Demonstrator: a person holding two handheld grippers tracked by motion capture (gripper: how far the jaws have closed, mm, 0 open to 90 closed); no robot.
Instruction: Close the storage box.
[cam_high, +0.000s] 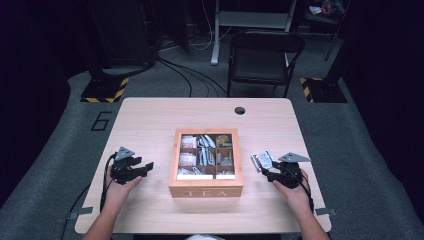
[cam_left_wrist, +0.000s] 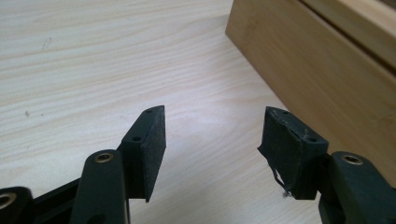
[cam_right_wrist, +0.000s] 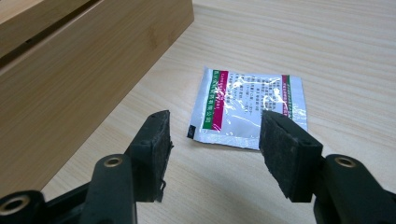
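Plainly, the sachet (cam_right_wrist: 250, 108) lies flat on the desk (cam_right_wrist: 350, 42) in the middle of the right gripper view, just beside the wooden tea box (cam_right_wrist: 70, 79) at the left of that frame. The right tongs (cam_right_wrist: 215, 154) stand spread with nothing between them, just short of its near edge. It looks light, thin and floppy, with a glossy, probably slippery skin (and little to grab while it lies flat), so a free edge or corner seems best. At the lower left of the high view, the left tongs (cam_left_wrist: 212, 140) are spread and empty too.
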